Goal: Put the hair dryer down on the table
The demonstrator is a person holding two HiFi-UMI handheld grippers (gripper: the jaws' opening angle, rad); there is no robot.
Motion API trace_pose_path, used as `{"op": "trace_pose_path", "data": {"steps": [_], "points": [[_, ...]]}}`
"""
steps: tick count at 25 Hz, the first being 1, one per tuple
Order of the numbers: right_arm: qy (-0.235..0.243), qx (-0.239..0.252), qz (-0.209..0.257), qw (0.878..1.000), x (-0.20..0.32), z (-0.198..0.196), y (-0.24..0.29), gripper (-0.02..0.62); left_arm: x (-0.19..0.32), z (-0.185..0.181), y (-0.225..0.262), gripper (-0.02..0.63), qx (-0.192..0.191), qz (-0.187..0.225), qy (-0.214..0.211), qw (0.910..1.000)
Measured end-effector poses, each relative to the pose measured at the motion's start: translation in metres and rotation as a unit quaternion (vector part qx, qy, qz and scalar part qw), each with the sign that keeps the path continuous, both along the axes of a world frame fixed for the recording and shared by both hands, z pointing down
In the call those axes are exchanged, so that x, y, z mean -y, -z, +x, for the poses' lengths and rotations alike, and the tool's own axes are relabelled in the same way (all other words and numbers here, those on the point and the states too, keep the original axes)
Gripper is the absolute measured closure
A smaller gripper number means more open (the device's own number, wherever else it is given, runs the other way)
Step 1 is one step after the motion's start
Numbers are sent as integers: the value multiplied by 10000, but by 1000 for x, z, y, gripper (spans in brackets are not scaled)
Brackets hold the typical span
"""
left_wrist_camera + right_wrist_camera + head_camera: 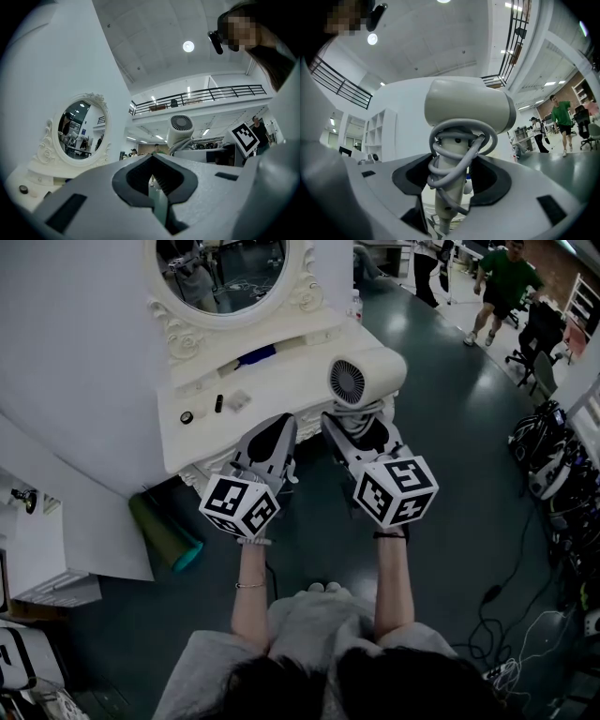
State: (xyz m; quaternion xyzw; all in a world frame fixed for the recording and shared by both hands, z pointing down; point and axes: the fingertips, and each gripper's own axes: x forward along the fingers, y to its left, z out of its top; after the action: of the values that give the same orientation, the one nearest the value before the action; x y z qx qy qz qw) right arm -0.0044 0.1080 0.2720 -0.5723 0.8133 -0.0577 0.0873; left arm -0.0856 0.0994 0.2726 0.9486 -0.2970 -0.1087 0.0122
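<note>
Mid-frame, the right gripper (361, 423) clamps the cream, cord-wrapped hair dryer (361, 376) by its handle over the ornate white dressing table (272, 395). Next, lower it onto bare tabletop. The left gripper (272, 432) is closed and empty.

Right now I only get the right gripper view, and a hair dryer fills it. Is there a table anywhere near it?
Observer: Yes. In the head view the hair dryer lines up with the right end of a white dressing table. I cannot tell whether it touches.
Operator: Is anything already lying on that table?
Observer: A small black cylinder and a round dark piece lie toward its left end.
Operator: And the other hand's tool?
Observer: The left gripper has its jaws together on nothing. It is level with the right gripper, which clamps the dryer's handle.
</note>
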Motion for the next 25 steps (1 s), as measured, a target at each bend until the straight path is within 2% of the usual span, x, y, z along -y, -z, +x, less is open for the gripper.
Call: {"op": "trace_pose_path", "data": {"steps": [15,25], "points": [[312,-82,-129,9994,-1,5,-9,353,-7,6,-13,601,214,-176,235,9993],[274,-151,-245,9992,31,5,-22,353,25,5,-25,601,206,-215,174,9994]]}}
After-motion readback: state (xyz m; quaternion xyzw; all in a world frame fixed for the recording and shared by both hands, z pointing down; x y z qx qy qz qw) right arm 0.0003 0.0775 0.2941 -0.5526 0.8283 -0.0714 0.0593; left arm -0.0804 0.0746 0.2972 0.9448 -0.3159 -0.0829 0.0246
